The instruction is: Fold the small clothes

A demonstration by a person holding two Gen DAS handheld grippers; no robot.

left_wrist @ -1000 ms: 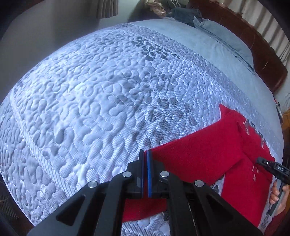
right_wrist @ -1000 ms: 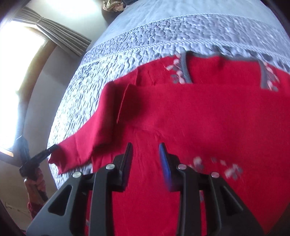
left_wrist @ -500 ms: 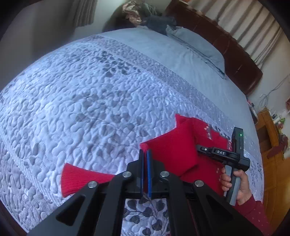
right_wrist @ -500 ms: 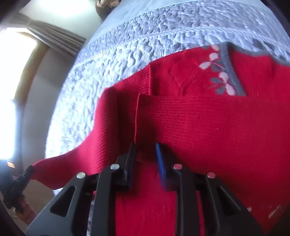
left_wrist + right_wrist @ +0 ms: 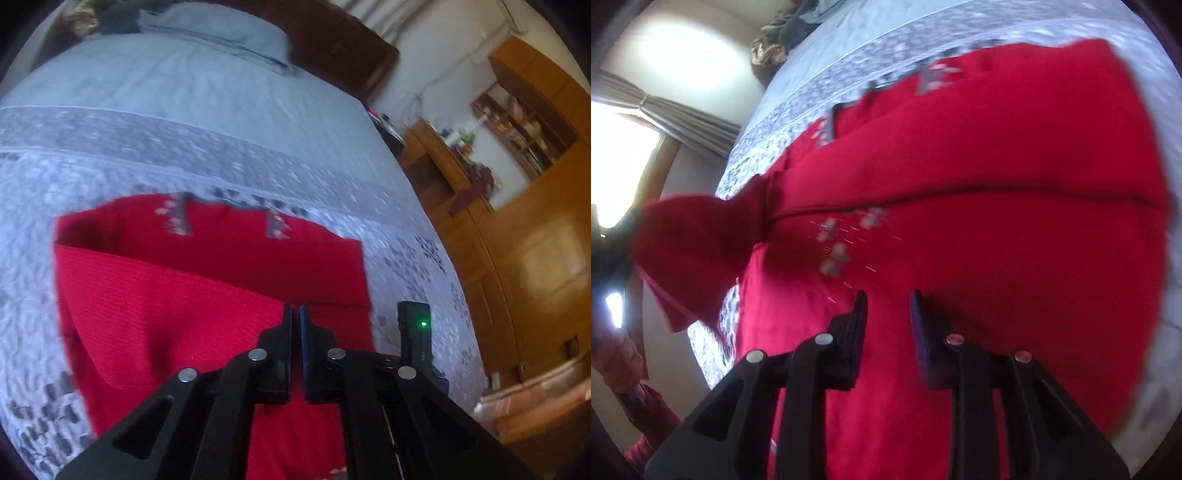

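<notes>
step: fold sleeve across red sweater (image 5: 207,306) | left gripper (image 5: 295,314) pinches sleeve: lay flat, align edges | right gripper (image 5: 888,302) spread, empty

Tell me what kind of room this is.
A bedroom, most likely: a bed with a quilt and pillow, a dark headboard, and a wooden wardrobe alongside.

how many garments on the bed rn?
1: a red sweater spread on the quilted bedspread, partly folded. A dark heap by the headboard may hide more; too blurred to tell.
</notes>
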